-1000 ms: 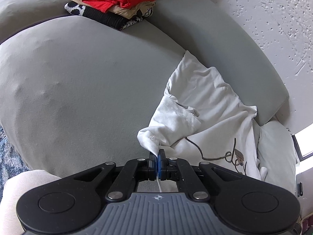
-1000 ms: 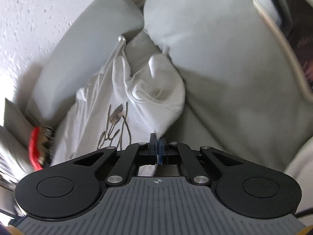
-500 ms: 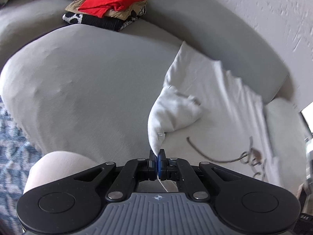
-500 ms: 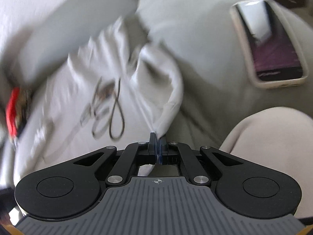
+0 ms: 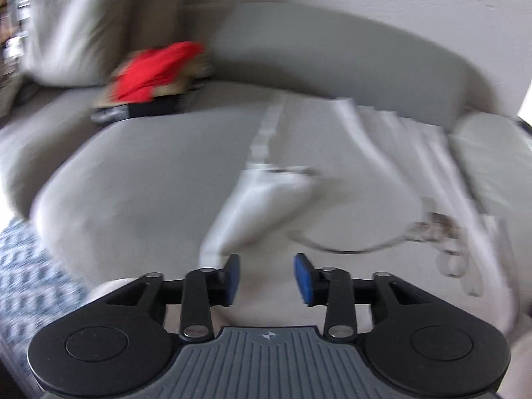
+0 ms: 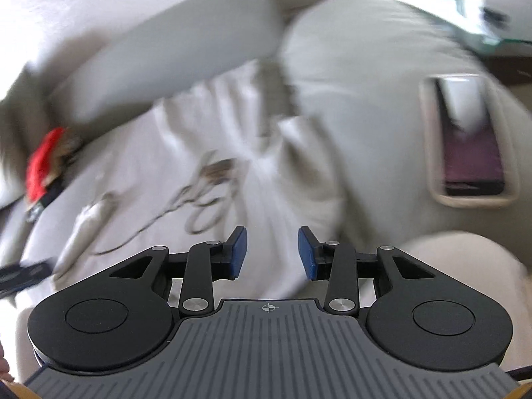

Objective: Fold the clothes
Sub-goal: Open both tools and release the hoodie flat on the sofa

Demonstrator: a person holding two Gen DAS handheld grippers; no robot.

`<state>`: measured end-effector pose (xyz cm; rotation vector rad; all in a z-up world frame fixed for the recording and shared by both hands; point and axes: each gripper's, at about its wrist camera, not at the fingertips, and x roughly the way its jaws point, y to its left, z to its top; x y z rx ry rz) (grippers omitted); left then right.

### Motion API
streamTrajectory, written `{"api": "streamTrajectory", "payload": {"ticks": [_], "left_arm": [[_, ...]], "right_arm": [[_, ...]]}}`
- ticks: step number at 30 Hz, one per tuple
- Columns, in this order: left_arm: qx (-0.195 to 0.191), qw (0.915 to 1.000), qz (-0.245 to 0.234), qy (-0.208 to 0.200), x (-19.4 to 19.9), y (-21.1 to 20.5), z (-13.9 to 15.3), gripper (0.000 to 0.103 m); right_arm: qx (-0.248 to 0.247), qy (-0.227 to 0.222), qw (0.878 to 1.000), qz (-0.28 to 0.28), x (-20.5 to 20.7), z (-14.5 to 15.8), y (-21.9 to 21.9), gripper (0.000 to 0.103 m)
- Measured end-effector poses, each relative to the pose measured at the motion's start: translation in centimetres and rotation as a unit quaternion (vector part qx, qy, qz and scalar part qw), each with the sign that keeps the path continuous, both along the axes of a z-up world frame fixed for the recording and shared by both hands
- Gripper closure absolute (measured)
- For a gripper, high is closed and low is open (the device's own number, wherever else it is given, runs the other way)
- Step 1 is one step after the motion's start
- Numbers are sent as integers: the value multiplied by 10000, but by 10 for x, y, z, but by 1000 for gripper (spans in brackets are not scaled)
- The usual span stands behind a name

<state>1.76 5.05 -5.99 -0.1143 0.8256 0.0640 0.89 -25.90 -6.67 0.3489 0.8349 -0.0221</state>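
Grey sofa [image 5: 139, 179] against a textured white wall, both views heavily motion-blurred.

Left tool [image 5: 266, 277]: jaws have just been opening and stand partly spread, blue pads apart, nothing pinched. The white shirt [image 5: 266, 206] lies just ahead of the pads and no longer between them. A pale edge below the gap may be cloth or the person's knee; can't tell through the blur.

Right tool [image 6: 272, 254]: same story. Jaws have just been opening, partly spread, a bit narrower than the left. Shirt [image 6: 266, 153] fabric shows through the gap, but the pads aren't pressing on it. Reads as released.

Where the shirt is: flat-ish on the seat cushion, printed side up, with the script graphic [image 6: 206, 183] visible. One folded-over flap lies ahead of the left tool, another bunched fold ahead of the right. Long axis runs away from both tools toward the backrest. Each tool sits at the near edge, left tool on its left corner and right tool on its right, about equally close.

Further out: stack of folded clothes, red top [image 5: 149, 69] uppermost, far left on the sofa. Phone [image 6: 472, 139] on the cushion right of the shirt. Patterned rug [image 5: 30, 272] at lower left.

Judgement: shirt is spread out, first fold not yet made. Next grasp is probably the side flaps.
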Motion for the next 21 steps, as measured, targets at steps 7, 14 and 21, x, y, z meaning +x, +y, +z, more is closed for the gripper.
{"api": "streamTrajectory", "payload": {"ticks": [7, 14, 21], "left_arm": [[669, 9928, -892, 427, 33, -74, -41, 59], [710, 9876, -1027, 954, 20, -72, -59, 59], [349, 9895, -1126, 834, 26, -80, -38, 60]], "right_arm": [[-239, 485, 9964, 659, 15, -33, 27, 88], [85, 1034, 9920, 720, -6, -38, 6, 80], [89, 94, 9999, 65, 8, -9, -38, 58]]}}
